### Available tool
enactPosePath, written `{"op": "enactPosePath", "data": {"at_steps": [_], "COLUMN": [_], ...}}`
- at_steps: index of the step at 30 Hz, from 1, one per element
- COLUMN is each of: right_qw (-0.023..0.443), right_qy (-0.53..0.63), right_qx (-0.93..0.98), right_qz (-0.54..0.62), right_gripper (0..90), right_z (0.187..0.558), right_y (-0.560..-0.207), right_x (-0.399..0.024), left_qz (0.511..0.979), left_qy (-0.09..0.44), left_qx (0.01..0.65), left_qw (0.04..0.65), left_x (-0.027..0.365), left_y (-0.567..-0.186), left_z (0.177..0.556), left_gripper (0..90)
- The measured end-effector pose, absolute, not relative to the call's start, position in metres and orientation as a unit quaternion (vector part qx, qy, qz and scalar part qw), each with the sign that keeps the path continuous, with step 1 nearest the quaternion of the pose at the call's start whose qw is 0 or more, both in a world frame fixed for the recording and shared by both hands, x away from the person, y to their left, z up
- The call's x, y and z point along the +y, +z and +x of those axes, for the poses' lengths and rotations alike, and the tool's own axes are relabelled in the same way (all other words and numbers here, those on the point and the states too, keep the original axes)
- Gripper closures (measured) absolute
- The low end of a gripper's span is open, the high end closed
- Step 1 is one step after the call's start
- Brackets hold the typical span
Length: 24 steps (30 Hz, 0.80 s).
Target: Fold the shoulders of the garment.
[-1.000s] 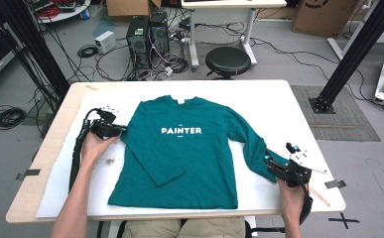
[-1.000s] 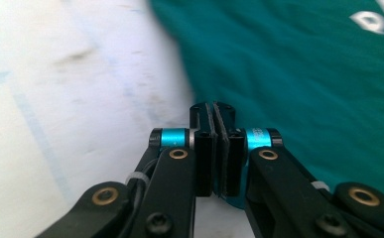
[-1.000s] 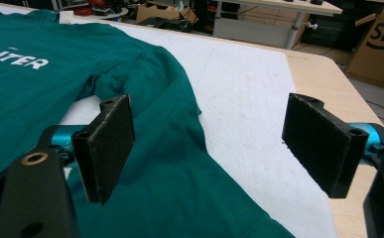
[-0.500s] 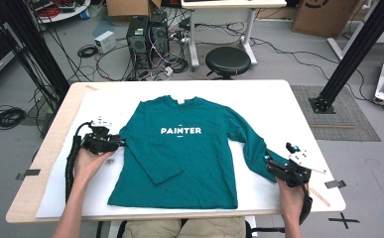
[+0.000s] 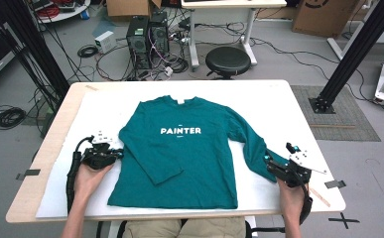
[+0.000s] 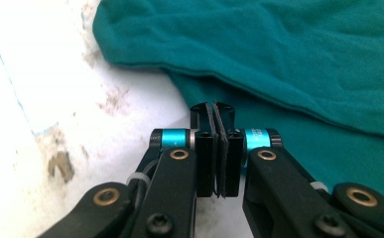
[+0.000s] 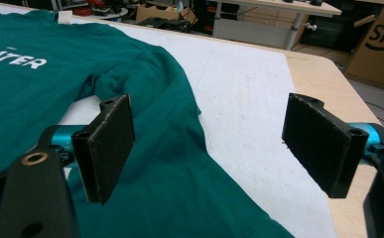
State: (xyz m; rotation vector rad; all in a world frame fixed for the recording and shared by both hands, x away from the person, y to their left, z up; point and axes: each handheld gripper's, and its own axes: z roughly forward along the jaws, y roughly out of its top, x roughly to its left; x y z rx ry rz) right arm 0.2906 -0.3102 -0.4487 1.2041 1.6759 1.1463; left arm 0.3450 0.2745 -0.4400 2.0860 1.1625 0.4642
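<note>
A teal shirt (image 5: 179,158) reading "PAINTER" (image 5: 180,131) lies flat. The left gripper (image 5: 116,154), just closing, is pinched together empty at its left edge; the right gripper (image 5: 268,163) gapes wide over the right sleeve (image 5: 246,144).

The left gripper (image 5: 111,154) has moved off the teal shirt (image 5: 179,163) toward the table's near left side. Its jaws opened briefly, then closed again, with nothing between them.
</note>
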Motion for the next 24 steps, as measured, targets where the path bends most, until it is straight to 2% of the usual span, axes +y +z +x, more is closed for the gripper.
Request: {"op": "enactPosePath", "data": {"at_steps": [3, 4, 5, 9, 12, 17, 19, 22, 24], "right_qw": [0.382, 0.384, 0.382, 0.382, 0.377, 0.372, 0.358, 0.322, 0.32], "right_qy": [0.447, 0.448, 0.45, 0.455, 0.458, 0.456, 0.463, 0.471, 0.459], "right_qx": [0.657, 0.657, 0.655, 0.651, 0.647, 0.646, 0.647, 0.649, 0.652], "right_qz": [0.471, 0.469, 0.471, 0.473, 0.478, 0.486, 0.489, 0.504, 0.512], "right_gripper": [20.8, 20.8, 20.8, 20.8, 20.8, 21.2, 27.2, 29.4, 33.1], "right_z": [0.291, 0.291, 0.29, 0.289, 0.289, 0.291, 0.293, 0.295, 0.292], "right_y": [-0.449, -0.449, -0.449, -0.449, -0.449, -0.448, -0.448, -0.445, -0.441], "right_x": [-0.31, -0.311, -0.31, -0.311, -0.313, -0.314, -0.317, -0.323, -0.328], "left_qz": [0.8, 0.792, 0.789, 0.76, 0.75, 0.736, 0.73, 0.726, 0.718], "left_qy": [0.187, 0.195, 0.199, 0.221, 0.23, 0.255, 0.267, 0.279, 0.286], "left_qx": [0.442, 0.439, 0.435, 0.419, 0.413, 0.406, 0.404, 0.398, 0.398], "left_qw": [0.361, 0.377, 0.386, 0.445, 0.463, 0.477, 0.481, 0.487, 0.494], "left_x": [0.275, 0.275, 0.277, 0.284, 0.29, 0.299, 0.301, 0.304, 0.307], "left_y": [-0.438, -0.436, -0.434, -0.428, -0.428, -0.429, -0.43, -0.432, -0.434], "left_z": [0.342, 0.339, 0.337, 0.324, 0.315, 0.297, 0.291, 0.285, 0.281], "left_gripper": [87.2, 84.5, 75.8, 52.7, 45.8, 44.6, 44.6, 44.6, 44.6]}}
